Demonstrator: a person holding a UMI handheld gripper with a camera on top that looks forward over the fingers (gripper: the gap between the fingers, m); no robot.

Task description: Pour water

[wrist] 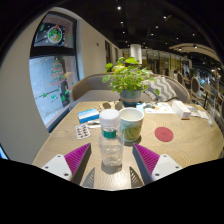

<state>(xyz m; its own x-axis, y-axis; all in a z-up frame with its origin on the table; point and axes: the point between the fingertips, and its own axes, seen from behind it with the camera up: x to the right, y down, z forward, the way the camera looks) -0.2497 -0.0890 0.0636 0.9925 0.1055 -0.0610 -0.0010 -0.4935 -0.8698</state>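
tongs [110, 160] apart, water bottle [110, 140] standing between | white-capped, clear | green-printed cup [131, 125] beside, contents unseen

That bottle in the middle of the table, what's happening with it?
A person's handheld gripper is reaching for the clear plastic water bottle with a white cap. The bottle stands upright on the light wooden table, between the open fingers, and its cap is on. A white cup with a green band stands just beyond it to one side. A round red coaster lies nearby, and a leafy green potted plant sits farther back. No water is being poured yet.
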